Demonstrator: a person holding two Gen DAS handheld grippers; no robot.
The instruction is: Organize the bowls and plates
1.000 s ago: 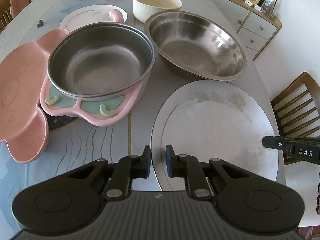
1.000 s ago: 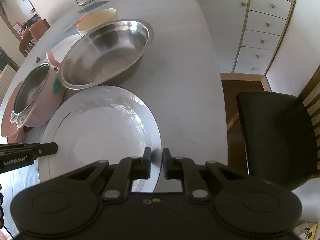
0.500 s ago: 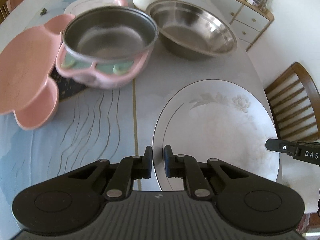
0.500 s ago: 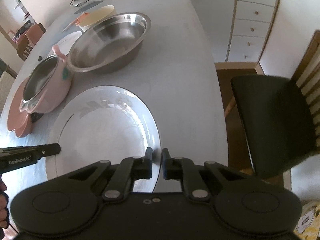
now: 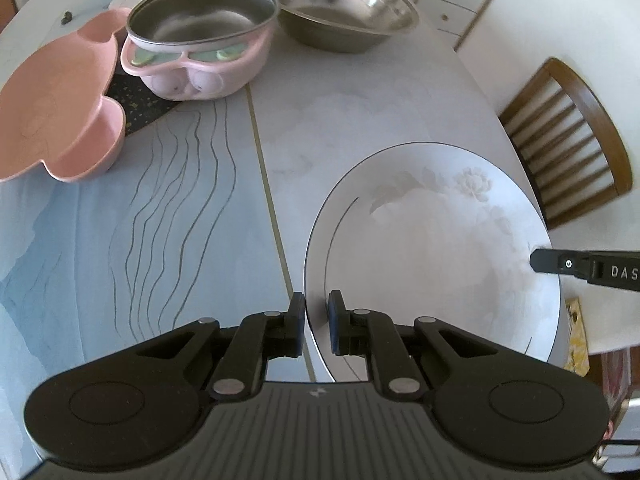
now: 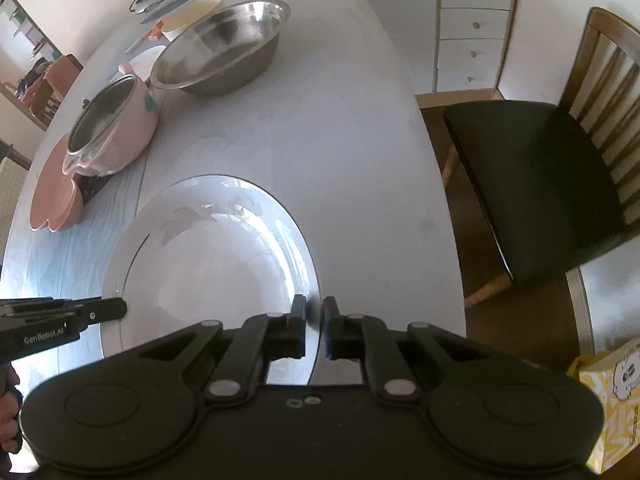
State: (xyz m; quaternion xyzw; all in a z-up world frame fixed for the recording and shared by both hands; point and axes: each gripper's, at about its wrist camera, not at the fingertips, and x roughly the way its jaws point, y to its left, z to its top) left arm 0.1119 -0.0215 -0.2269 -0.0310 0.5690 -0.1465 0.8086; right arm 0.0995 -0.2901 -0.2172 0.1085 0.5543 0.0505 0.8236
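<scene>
Left wrist view, left gripper [image 5: 317, 312] clamped on white plate [image 5: 432, 256] rim, right gripper [image 6: 314, 316] likewise.

The large round white ceramic plate [image 6: 208, 264] is gleaming glossy. At twelve o'clock the wide brushed-steel bowl [image 5: 340, 4] is shining dully. The pink matt plastic tray [image 5: 52, 112] is lying on the smooth table [image 5: 360, 120].

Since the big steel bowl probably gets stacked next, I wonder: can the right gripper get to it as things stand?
Probably not yet: the right gripper is shut on the white plate rim. Otherwise bare table leads to the steel bowl.
</scene>
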